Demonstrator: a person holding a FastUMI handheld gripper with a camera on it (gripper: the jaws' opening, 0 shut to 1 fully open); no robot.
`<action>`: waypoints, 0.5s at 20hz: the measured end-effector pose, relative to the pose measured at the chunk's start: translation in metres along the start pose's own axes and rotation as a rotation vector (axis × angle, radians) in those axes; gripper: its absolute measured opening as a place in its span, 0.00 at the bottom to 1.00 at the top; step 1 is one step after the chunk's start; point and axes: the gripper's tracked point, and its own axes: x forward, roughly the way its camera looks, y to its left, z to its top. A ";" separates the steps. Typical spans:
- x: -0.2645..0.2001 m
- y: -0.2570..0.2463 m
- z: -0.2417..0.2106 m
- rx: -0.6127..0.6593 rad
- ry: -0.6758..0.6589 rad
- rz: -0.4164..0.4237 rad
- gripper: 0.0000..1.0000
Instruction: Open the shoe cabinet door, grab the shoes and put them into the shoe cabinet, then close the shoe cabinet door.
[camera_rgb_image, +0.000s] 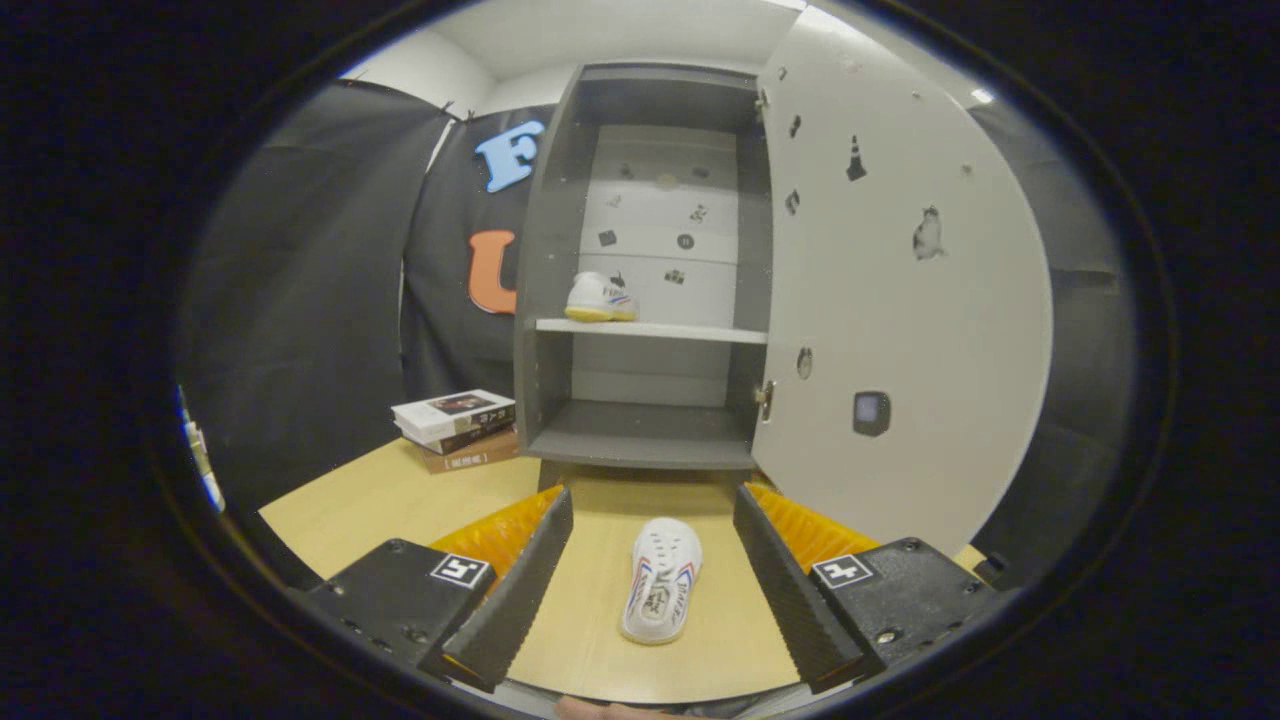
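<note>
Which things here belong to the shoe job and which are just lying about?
Job:
shoe cabinet, its door swung open
white shoe on the shelf
white shoe on the table, lying between the open tongs

Lying about:
stack of books beside the cabinet
stickers on the door

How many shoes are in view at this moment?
2. One shoe sits on the cabinet's middle shelf; the other shoe lies on the table between the open gripper fingers, untouched. None look hidden.
</note>
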 end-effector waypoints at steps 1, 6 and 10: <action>0.013 0.005 -0.015 0.008 0.015 -0.008 1.00; 0.071 0.020 -0.075 0.040 0.115 -0.040 0.98; 0.099 0.016 -0.114 0.104 0.212 -0.085 0.88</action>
